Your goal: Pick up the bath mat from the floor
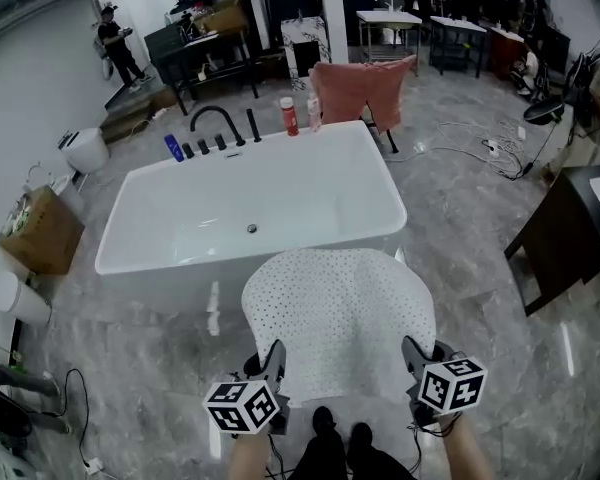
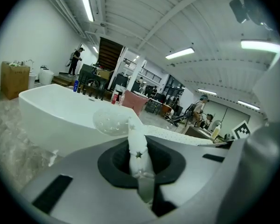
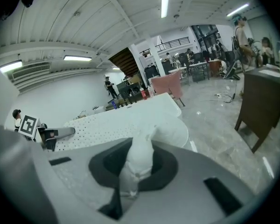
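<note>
A white bath mat (image 1: 340,313) dotted with small holes hangs lifted in front of the white bathtub (image 1: 250,213), its far edge drooping. My left gripper (image 1: 276,360) is shut on the mat's near left corner, and my right gripper (image 1: 412,354) is shut on the near right corner. In the left gripper view a bunched fold of the mat (image 2: 139,157) is pinched between the jaws. The right gripper view shows the same pinch on the mat (image 3: 139,160), with the sheet stretching left toward the other gripper's marker cube (image 3: 29,125).
The tub stands just ahead, with a black faucet (image 1: 218,120) and bottles (image 1: 289,116) on its far rim. A pink draped chair (image 1: 362,90) is behind it. A dark cabinet (image 1: 570,230) stands right, a cardboard box (image 1: 38,230) left. Cables (image 1: 480,153) lie on the marble floor. A person (image 1: 118,46) stands far left.
</note>
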`<action>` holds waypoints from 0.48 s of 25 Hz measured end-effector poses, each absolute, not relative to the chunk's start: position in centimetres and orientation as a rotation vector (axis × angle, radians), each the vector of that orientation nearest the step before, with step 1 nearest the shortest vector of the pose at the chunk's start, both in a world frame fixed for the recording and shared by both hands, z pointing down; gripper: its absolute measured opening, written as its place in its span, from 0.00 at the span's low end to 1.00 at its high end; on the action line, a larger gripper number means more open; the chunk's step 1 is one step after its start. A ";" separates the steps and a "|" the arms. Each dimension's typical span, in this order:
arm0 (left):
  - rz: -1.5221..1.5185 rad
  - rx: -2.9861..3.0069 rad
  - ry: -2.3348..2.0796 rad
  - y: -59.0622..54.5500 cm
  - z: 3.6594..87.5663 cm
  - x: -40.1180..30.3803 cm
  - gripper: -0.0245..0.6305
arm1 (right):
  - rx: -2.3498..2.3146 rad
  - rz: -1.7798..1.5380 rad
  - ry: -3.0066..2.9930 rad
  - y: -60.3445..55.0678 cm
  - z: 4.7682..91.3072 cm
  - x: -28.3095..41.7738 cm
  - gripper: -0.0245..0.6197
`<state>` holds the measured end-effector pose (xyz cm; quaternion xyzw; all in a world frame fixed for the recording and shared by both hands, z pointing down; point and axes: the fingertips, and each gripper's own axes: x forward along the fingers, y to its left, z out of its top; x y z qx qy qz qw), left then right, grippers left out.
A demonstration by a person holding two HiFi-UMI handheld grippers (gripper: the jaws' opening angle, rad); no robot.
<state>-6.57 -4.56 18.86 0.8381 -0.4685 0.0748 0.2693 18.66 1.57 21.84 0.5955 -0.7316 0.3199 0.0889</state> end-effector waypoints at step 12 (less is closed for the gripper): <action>0.134 2.311 -1.314 -3.1 14.5 -5.9 0.07 | 1.824 0.866 -2.247 2.8 17.7 19.8 0.08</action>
